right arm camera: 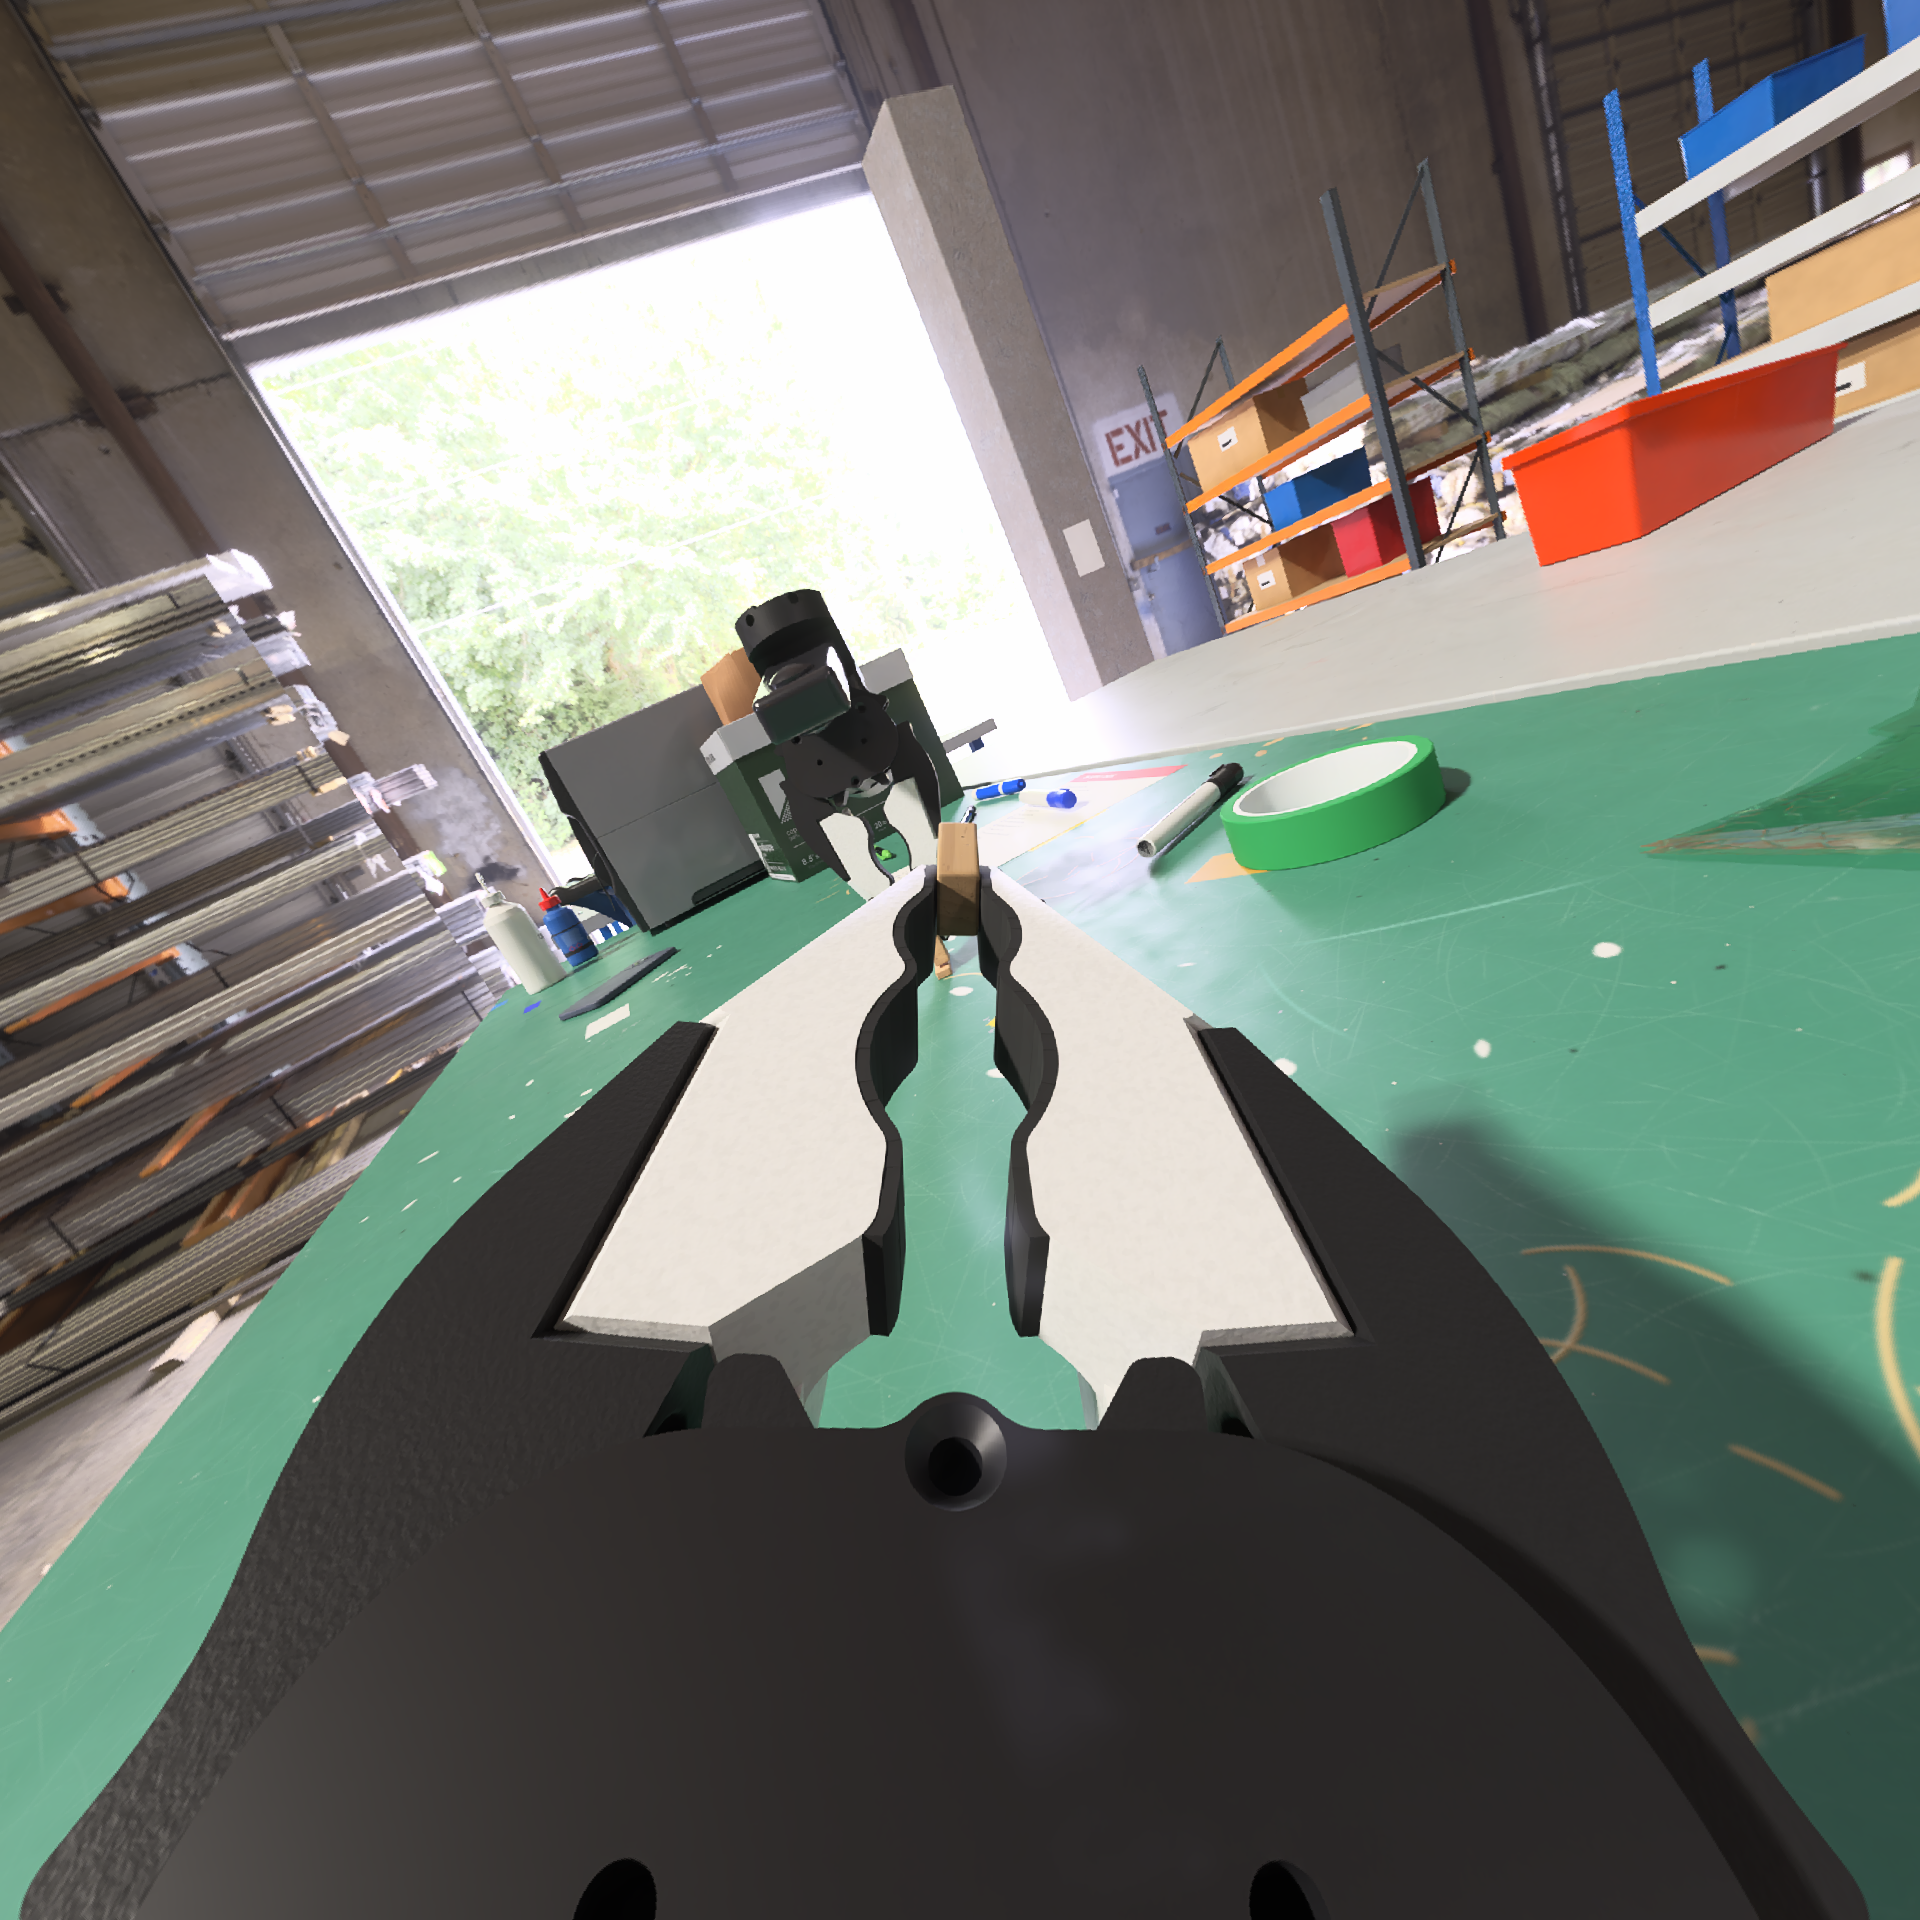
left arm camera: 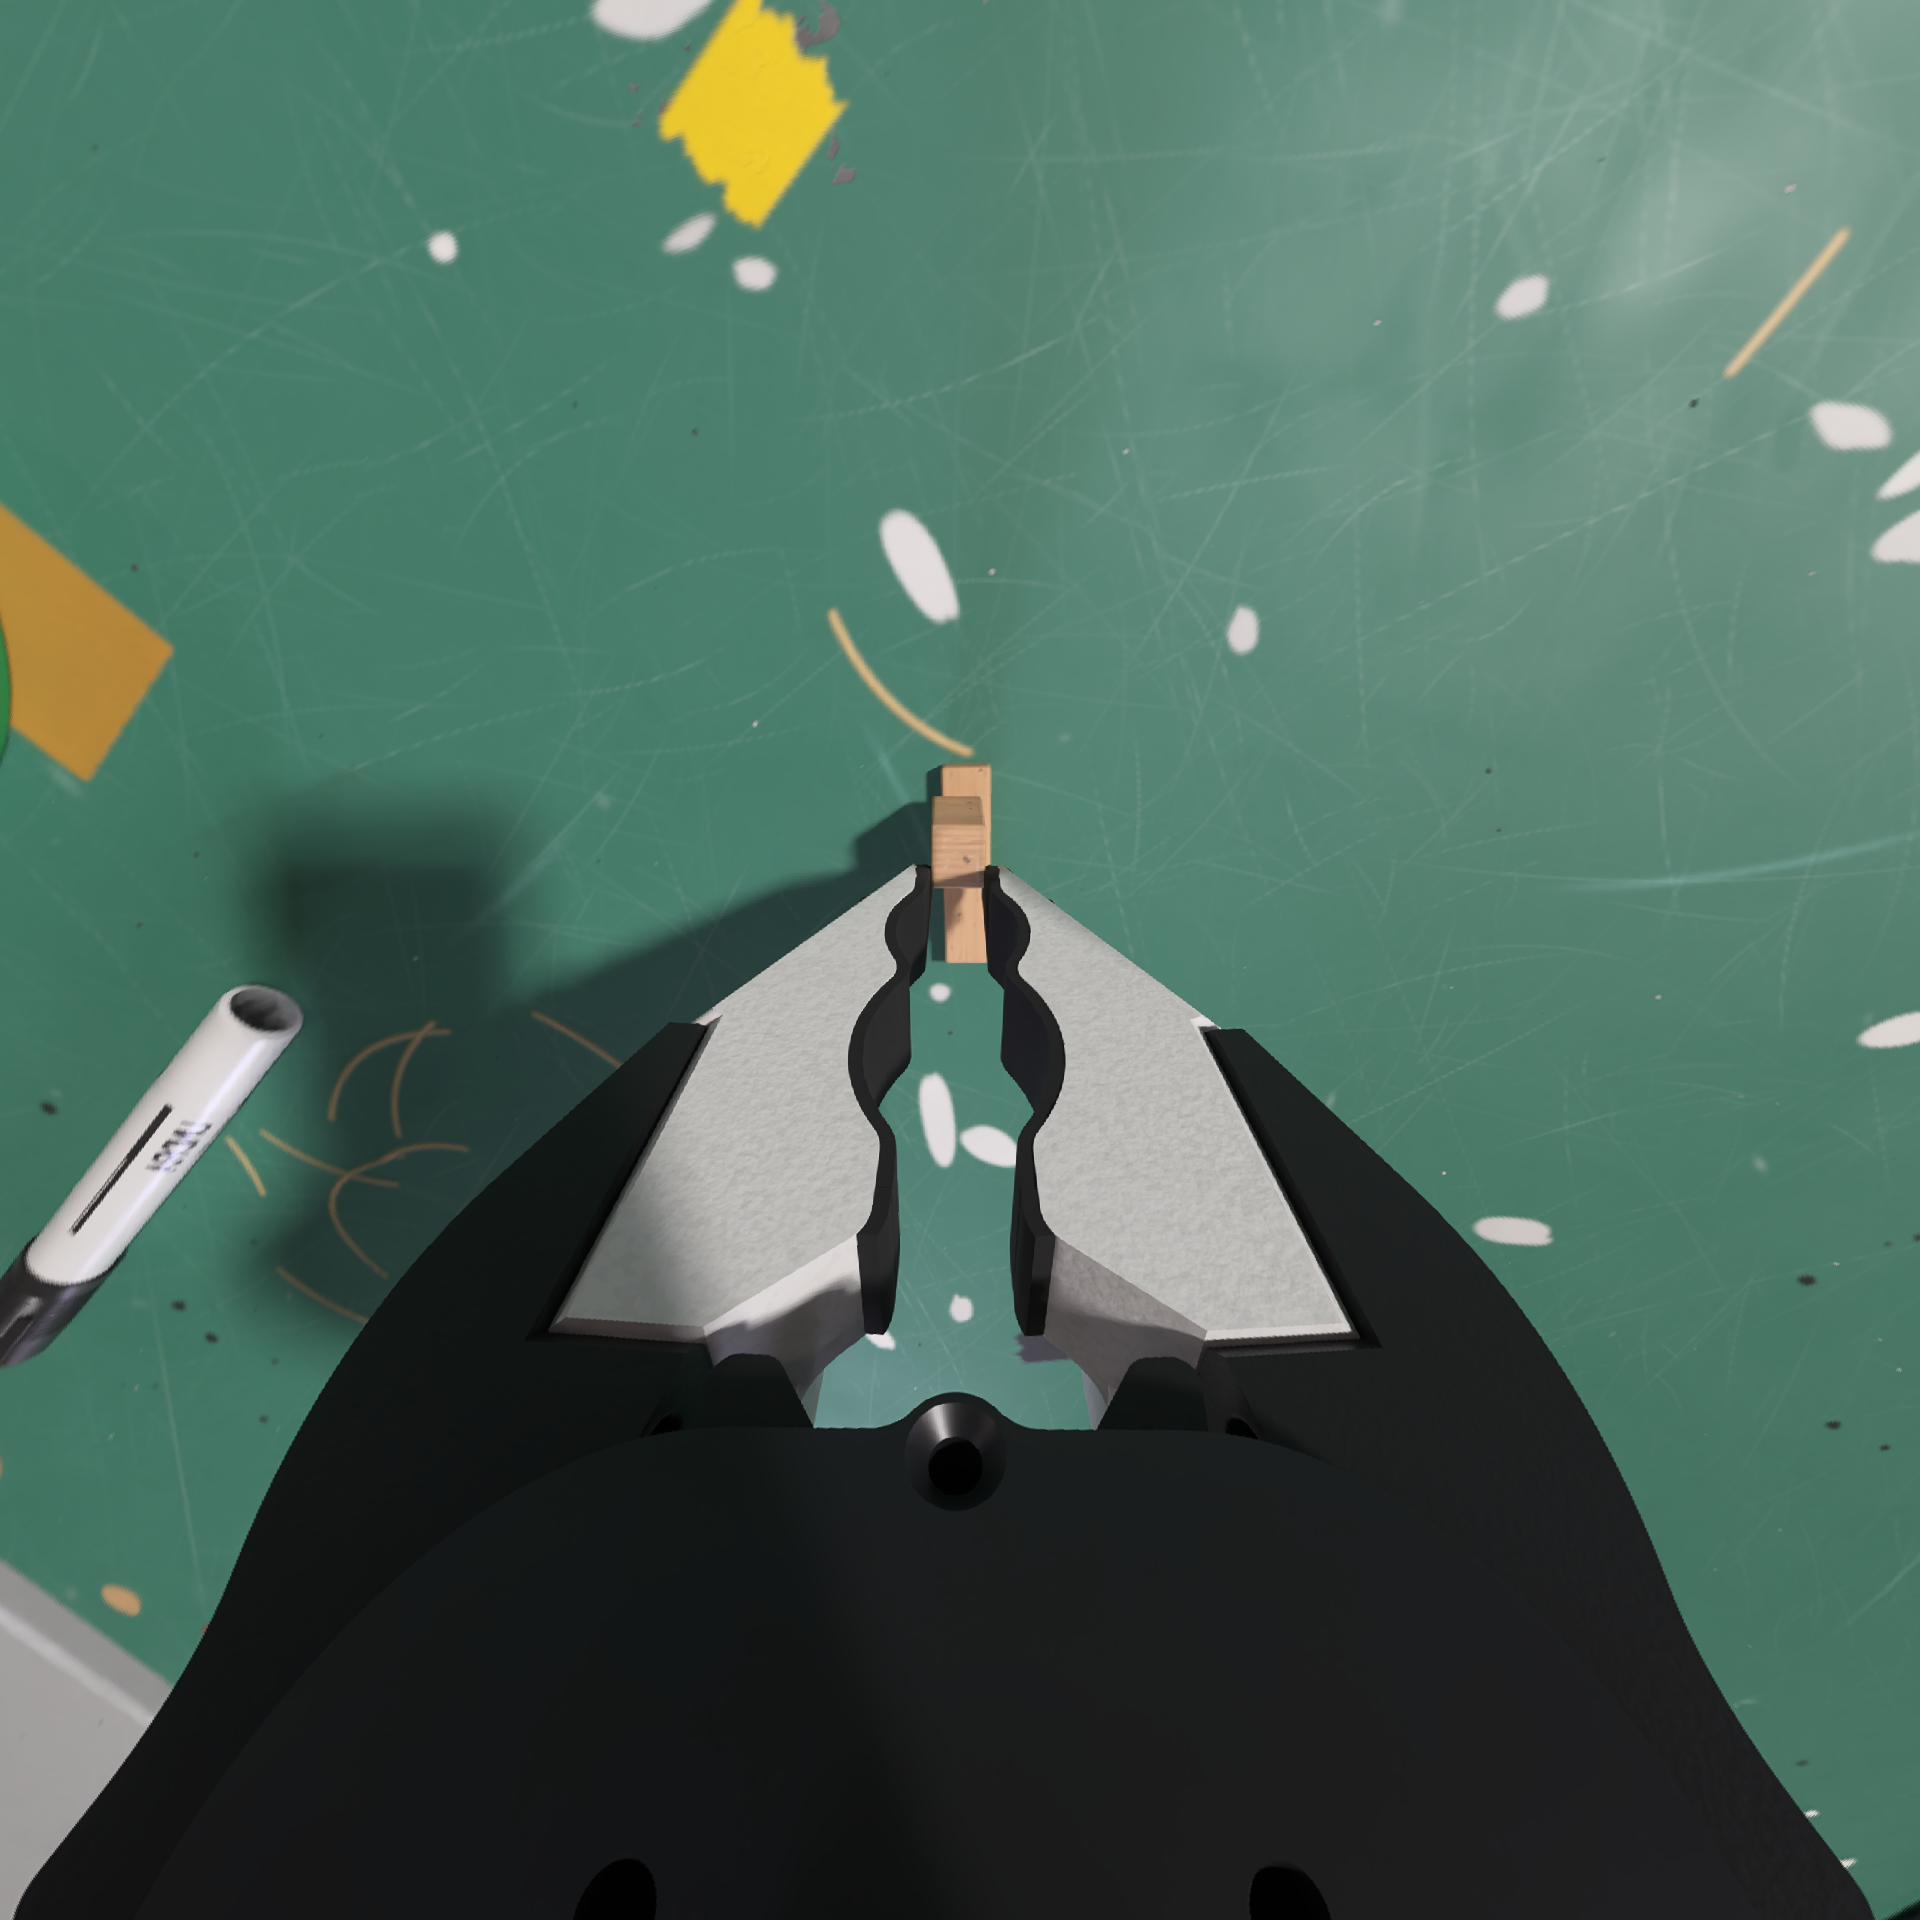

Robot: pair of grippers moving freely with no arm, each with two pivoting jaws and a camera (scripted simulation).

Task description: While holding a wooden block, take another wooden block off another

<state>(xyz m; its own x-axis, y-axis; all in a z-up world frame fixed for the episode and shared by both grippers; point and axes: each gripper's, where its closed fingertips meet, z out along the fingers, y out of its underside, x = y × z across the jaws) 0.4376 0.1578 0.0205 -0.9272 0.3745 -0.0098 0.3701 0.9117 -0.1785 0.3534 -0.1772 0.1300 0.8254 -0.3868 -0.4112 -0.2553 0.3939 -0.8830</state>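
In the left wrist view, my left gripper [left arm camera: 956, 875] points straight down at the green mat [left arm camera: 1351, 727]. Its fingertips sit tight against both sides of a small upper wooden block [left arm camera: 957, 842]. A longer wooden block [left arm camera: 966, 930] lies on the mat under it. I cannot tell whether the two blocks touch. In the right wrist view, my right gripper [right arm camera: 956, 883] is shut on another wooden block [right arm camera: 956, 873] and holds it above the mat. The left gripper [right arm camera: 888, 857] shows farther off, just behind it.
A white marker [left arm camera: 156, 1143] lies to the left, near yellow [left arm camera: 753, 109] and orange [left arm camera: 73, 655] patches. A green tape roll [right arm camera: 1335, 800], a marker [right arm camera: 1190, 810], a white bottle [right arm camera: 520, 940] and a dark box [right arm camera: 644, 810] stand farther back. A red bin [right arm camera: 1673, 457] is at the far right.
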